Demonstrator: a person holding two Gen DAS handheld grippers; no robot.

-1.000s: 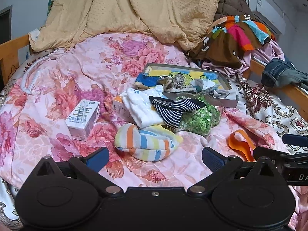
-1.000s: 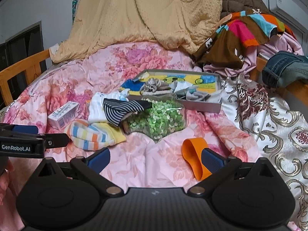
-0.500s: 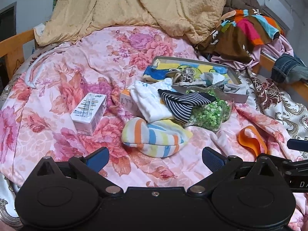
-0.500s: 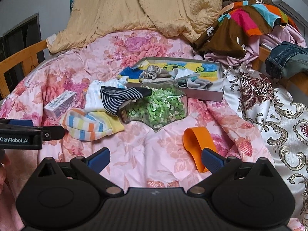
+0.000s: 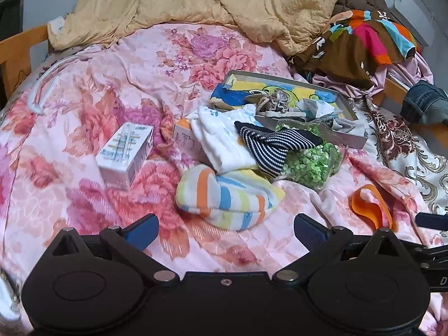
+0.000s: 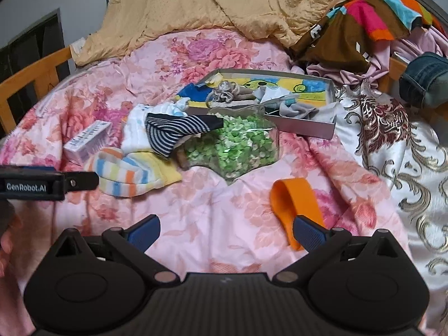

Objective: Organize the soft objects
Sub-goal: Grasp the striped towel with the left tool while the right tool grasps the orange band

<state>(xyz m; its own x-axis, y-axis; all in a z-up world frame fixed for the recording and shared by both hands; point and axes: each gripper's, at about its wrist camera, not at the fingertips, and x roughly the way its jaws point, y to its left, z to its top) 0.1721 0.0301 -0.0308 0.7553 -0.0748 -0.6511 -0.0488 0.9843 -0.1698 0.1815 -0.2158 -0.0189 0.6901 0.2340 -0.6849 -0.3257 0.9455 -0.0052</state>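
A pastel striped sock (image 5: pixel 228 200) lies on the pink floral bedspread, just ahead of my open, empty left gripper (image 5: pixel 225 228). Behind it lie a white cloth (image 5: pixel 224 142), a navy striped sock (image 5: pixel 273 147) and a clear bag of green pieces (image 5: pixel 310 165). A shallow grey box (image 5: pixel 348 137) behind them holds several small cloth items. My right gripper (image 6: pixel 226 229) is open and empty; an orange band (image 6: pixel 295 198) lies by its right fingertip. The striped sock (image 6: pixel 131 173) and green bag (image 6: pixel 232 148) lie farther ahead of it.
A white carton (image 5: pixel 126 154) lies left of the socks and a small orange-topped box (image 5: pixel 186 137) sits under the white cloth. A tan quilt (image 5: pixel 210 2) and piled clothes (image 5: pixel 364 42) lie at the back. Wooden bed rails (image 6: pixel 30 84) run along both sides.
Both grippers have moved a little forward toward the pile, so the socks and bag look closer. Nothing on the bed has moved and both jaws stay open.
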